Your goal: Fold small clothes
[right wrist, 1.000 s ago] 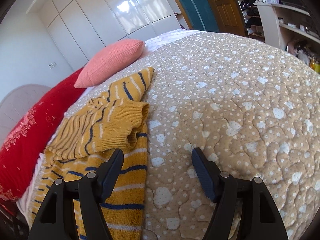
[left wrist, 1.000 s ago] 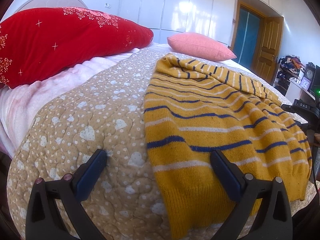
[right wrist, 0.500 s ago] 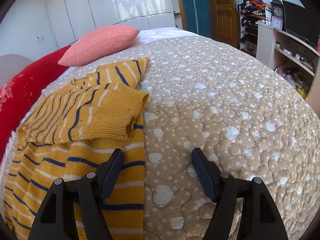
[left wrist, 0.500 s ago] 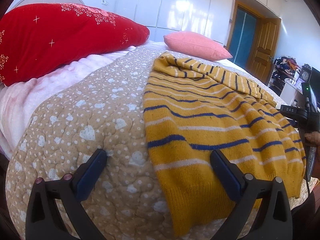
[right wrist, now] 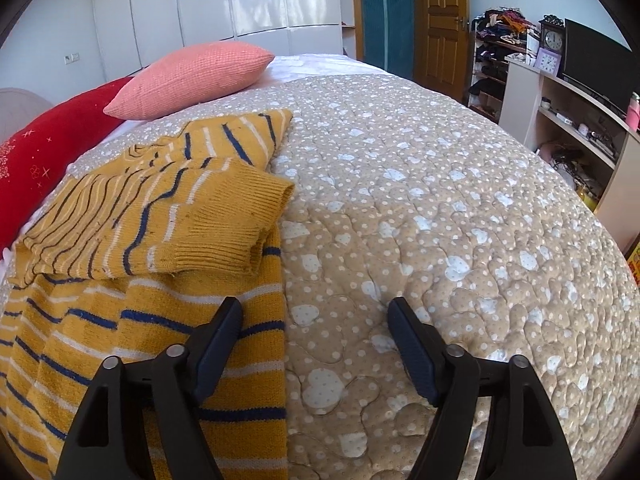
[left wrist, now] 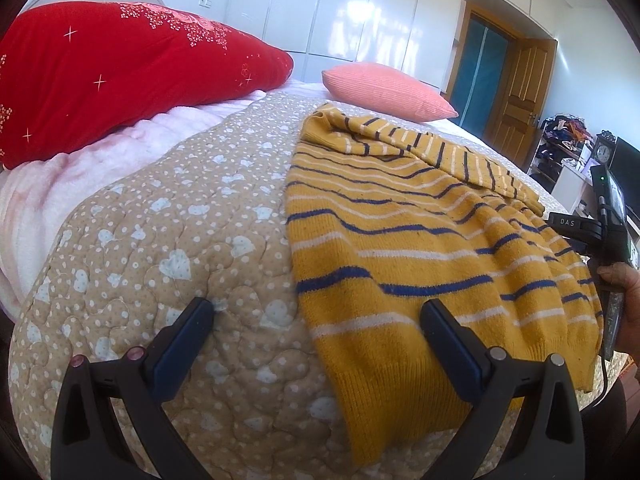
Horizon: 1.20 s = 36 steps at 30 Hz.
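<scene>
A mustard-yellow sweater (left wrist: 420, 240) with blue and white stripes lies flat on the beige quilt (left wrist: 160, 220), its ribbed hem towards me. One sleeve (right wrist: 192, 224) is folded across the chest. My left gripper (left wrist: 316, 306) hovers open over the hem's left corner, one finger above the quilt and the other above the knit. My right gripper (right wrist: 314, 306) hangs over the sweater's (right wrist: 120, 320) right side edge. Its jaws are opening; the edge lies beneath the gap and nothing is pinched. A hand (left wrist: 624, 284) holding that tool shows at the right rim.
A red pillow (left wrist: 120, 72) and a pink cushion (right wrist: 192, 76) lie at the head of the bed. Beyond the far side stand a shelf unit with a clock and screen (right wrist: 580, 52), a wooden door (right wrist: 440, 20) and white wardrobes. The quilt (right wrist: 440, 200) lies bare right of the sweater.
The right wrist view has rolled level and shifted a little; its jaws stand slightly wider. The hand with the right tool has come into the left view's right edge. The sweater lies unchanged.
</scene>
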Each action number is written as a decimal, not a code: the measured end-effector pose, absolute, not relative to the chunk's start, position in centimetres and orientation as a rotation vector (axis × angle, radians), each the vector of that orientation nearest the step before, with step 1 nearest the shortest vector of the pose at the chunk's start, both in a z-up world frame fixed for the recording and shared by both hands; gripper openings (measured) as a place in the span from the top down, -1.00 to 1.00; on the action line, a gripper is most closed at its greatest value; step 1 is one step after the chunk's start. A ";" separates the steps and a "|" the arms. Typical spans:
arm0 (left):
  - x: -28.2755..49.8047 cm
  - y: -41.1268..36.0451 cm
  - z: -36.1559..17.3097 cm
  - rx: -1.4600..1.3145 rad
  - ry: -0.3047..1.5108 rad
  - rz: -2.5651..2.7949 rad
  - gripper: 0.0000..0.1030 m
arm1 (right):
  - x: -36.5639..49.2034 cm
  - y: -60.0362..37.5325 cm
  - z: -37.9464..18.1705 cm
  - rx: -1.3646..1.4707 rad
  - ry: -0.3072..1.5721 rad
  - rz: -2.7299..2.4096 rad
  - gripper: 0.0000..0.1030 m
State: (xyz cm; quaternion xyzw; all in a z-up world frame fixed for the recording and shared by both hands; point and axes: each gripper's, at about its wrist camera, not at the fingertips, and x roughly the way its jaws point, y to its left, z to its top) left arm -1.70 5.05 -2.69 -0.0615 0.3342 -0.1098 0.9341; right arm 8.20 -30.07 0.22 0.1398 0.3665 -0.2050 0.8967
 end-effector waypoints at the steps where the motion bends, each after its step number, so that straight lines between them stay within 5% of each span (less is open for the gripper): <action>1: -1.7 5.0 -2.7 -0.125 0.684 -0.224 -1.00 | 8.2 -30.1 0.2 0.293 0.757 -0.423 -0.56; 26: -2.2 4.3 -3.0 -0.083 0.669 -0.166 -1.00 | 2.2 -34.3 -0.3 0.670 0.491 -0.157 -0.62; 31: -1.6 5.1 -0.7 -0.196 0.829 -0.180 -1.00 | 1.3 -34.5 -0.3 0.708 0.446 -0.098 -0.66; 36: -1.3 8.4 3.9 -0.292 0.735 -0.142 -1.00 | 1.0 -34.6 -0.3 0.715 0.442 -0.060 -0.67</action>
